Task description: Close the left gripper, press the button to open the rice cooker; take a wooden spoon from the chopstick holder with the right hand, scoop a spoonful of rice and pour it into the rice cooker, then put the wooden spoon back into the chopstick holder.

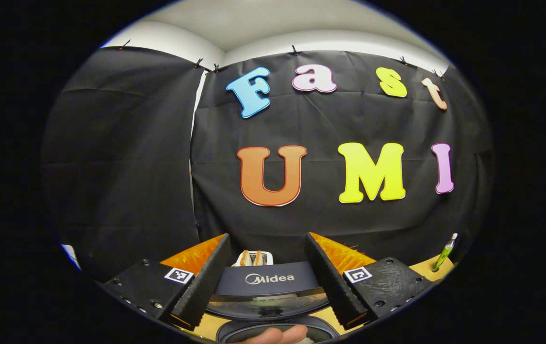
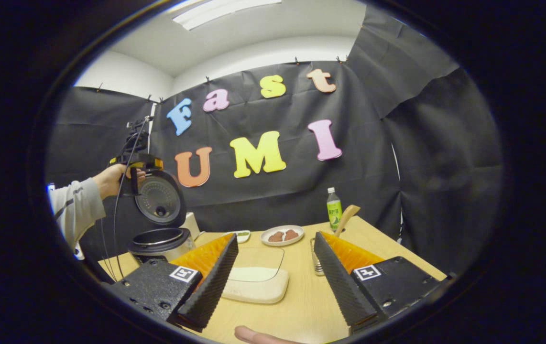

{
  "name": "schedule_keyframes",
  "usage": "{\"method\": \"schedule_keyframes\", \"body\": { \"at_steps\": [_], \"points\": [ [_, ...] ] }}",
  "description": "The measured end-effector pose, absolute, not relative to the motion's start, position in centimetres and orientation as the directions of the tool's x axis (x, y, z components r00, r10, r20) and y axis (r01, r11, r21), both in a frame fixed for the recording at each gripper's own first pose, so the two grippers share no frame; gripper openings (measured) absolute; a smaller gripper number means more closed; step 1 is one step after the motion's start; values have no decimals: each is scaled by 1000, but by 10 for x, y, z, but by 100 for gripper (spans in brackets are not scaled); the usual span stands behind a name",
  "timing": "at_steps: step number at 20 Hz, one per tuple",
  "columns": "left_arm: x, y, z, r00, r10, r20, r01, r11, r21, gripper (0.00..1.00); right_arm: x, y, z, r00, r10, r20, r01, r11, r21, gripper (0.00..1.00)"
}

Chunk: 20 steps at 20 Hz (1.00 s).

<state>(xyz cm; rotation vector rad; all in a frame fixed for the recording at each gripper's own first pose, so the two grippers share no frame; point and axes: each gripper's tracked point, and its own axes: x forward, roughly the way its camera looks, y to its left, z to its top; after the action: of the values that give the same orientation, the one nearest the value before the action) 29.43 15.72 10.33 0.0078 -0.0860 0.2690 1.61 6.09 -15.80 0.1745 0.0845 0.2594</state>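
In the right gripper view a hand in a grey sleeve reaches in from the left edge of the frame and holds the left gripper raised at the top of the rice cooker's lid, which stands open and upright; from here I cannot tell how its jaws stand. In the left gripper view that gripper has its ribbed, wedge-shaped fingers set wide apart at the bottom of the frame, with the dark glossy lid between them (the lettering on it reads as the maker's mark). The right gripper is also spread wide and holds nothing, low in its own view over a pale wood-grain table. The wooden spoon leans in the metal chopstick holder, right of centre. Nearby lie a pale board, a plate and a green-labelled bottle.
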Motion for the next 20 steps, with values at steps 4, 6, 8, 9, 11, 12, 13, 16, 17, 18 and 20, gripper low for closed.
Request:
{"method": "schedule_keyframes", "body": {
  "at_steps": [4, 6, 8, 9, 11, 12, 13, 16, 17, 18, 20],
  "points": [
    [282, 151, 97, 961, 273, 44, -273, 962, -2, 100, 15, 58, -157, 966, 252, -55, -239, 955, 178, 100],
    [275, 148, 96, 963, 268, 38, -268, 963, 2, 100, 14, 58, -162, 966, 249, -71, -235, 957, 169, 99],
    [269, 144, 93, 965, 260, 32, -260, 965, -2, 100, 12, 55, -165, 967, 239, -86, -223, 961, 163, 99],
    [267, 142, 93, 966, 255, 35, -255, 967, -1, 100, 9, 54, -165, 967, 237, -89, -221, 962, 160, 100],
    [261, 138, 90, 971, 235, 50, -236, 972, 4, 100, 3, 49, -161, 970, 226, -90, -211, 965, 157, 99],
    [257, 136, 88, 973, 227, 53, -227, 974, 3, 100, 1, 45, -159, 973, 212, -88, -197, 968, 153, 100],
    [253, 134, 85, 974, 220, 50, -220, 975, 0, 100, -3, 42, -156, 976, 200, -87, -186, 971, 148, 100],
    [244, 130, 82, 972, 229, 49, -229, 973, -6, 100, -18, 44, -145, 978, 194, -72, -182, 972, 150, 99],
    [242, 129, 79, 969, 244, 48, -244, 970, -3, 100, -22, 44, -144, 978, 193, -74, -181, 973, 146, 100],
    [239, 126, 75, 967, 253, 38, -253, 967, 4, 100, -25, 45, -143, 979, 189, -78, -177, 974, 140, 99],
    [236, 116, 64, 972, 236, -5, -236, 972, 12, 100, -31, 43, -138, 981, 176, -85, -162, 976, 149, 99]
  ]
}}
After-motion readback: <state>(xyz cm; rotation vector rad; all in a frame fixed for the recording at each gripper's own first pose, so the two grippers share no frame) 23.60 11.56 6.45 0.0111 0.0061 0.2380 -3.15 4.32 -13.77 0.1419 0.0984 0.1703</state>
